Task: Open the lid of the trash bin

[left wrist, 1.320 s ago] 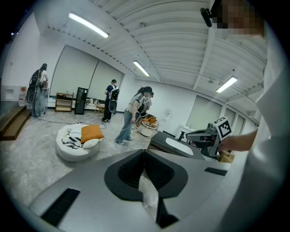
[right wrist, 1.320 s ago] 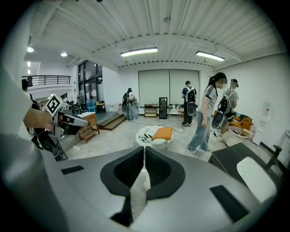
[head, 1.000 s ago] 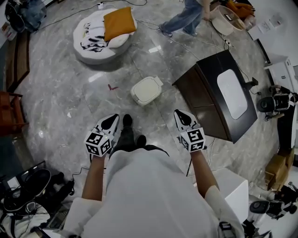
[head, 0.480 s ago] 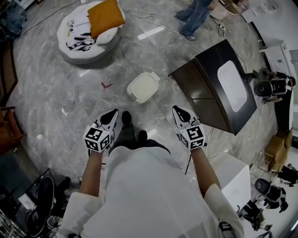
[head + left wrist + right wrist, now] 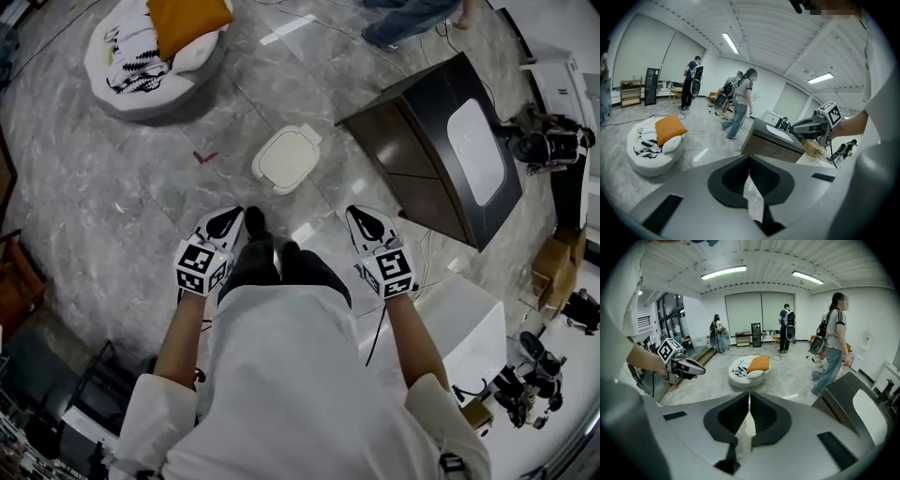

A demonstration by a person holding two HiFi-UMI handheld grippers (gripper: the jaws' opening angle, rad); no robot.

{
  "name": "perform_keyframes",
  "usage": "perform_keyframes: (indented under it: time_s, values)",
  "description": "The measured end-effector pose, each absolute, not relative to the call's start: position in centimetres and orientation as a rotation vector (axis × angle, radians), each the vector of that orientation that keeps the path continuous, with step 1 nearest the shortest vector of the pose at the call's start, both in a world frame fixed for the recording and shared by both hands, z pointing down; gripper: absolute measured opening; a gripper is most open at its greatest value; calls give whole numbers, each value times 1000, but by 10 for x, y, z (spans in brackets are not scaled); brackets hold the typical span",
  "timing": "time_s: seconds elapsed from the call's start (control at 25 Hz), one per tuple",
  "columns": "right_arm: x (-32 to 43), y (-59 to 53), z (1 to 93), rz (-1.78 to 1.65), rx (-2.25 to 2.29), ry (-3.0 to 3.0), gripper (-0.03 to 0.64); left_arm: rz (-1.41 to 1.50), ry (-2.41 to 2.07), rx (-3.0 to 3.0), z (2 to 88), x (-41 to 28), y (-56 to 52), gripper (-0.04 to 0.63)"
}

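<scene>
The trash bin (image 5: 284,159) stands on the floor (image 5: 112,197), a little ahead of the person's shoes (image 5: 255,225), between the round floor cushion (image 5: 141,56) and the dark cabinet (image 5: 441,159). It is apart from both. Its pale lid lies flat and closed, facing up, so the task looks not yet begun. The approach, the contact and the lift are all left to do.

From above the bin is a rounded rectangle, with its long axis running from the person's near left to the far right. A small tab (image 5: 309,134), probably the hinge or catch, sits at the far end and points toward the cabinet.

The left tool (image 5: 225,222) and the right tool (image 5: 366,221) hang level on either side of the person's legs, short of the bin and touching nothing. Each tool has its jaws pressed together at the tips, with nothing pinched between them.
</scene>
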State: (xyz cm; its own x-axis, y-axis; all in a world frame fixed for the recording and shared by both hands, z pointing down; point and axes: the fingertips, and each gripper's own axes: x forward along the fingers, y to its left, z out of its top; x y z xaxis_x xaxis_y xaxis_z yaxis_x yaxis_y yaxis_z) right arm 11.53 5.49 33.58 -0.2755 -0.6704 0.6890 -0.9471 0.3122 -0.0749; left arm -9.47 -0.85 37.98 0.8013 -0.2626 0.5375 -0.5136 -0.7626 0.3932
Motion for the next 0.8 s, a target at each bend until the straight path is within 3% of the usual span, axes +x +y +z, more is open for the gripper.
perform_keyframes:
  time_s: [0.8]
  values:
    - [105,57,427,817,1330,-1917,32,835,-487,2400,524,-63,-13,18]
